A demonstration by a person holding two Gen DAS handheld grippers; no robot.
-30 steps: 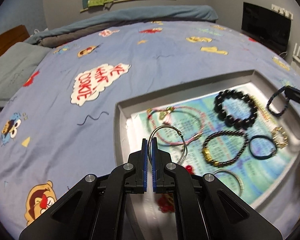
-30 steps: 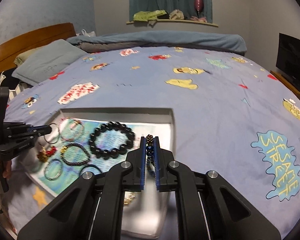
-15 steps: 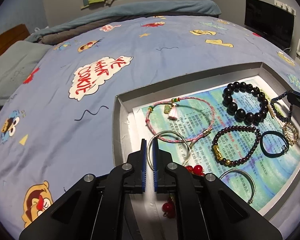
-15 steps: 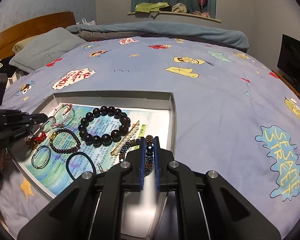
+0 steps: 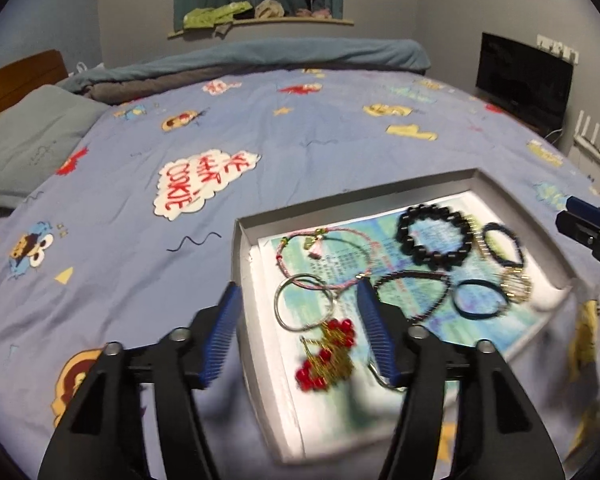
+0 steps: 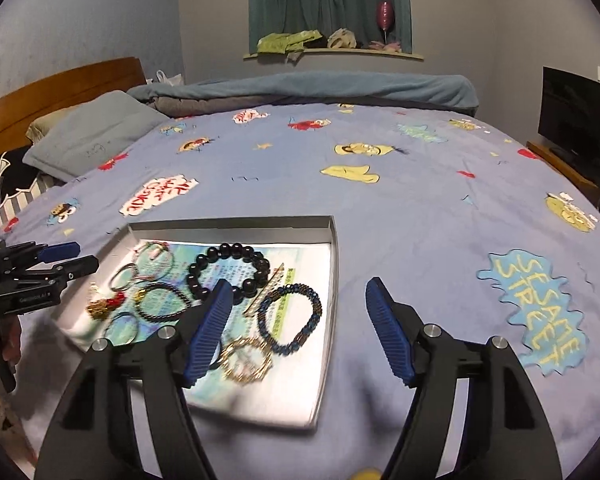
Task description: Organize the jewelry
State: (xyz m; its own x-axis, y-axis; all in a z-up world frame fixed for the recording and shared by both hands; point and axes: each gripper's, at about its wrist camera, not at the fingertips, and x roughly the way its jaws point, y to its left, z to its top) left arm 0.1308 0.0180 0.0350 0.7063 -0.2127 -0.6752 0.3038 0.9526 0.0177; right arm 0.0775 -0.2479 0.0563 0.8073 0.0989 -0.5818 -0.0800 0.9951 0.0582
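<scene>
Left hand-held gripper (image 5: pixel 296 304) gaped wide | thin silver wire bangle (image 5: pixel 305 303) lay directly between fingertips | right hand-held gripper (image 6: pixel 300 300) likewise wide, empty.

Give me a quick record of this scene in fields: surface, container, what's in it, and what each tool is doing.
surface: bed with blue cartoon-print cover
container: shallow grey tray, paper-lined
contents: black bead bracelet, blue beaded bracelet, silver bangle, red bead piece, several more bracelets
left tool: open, empty, above the tray
right tool: open, empty, above the tray
</scene>
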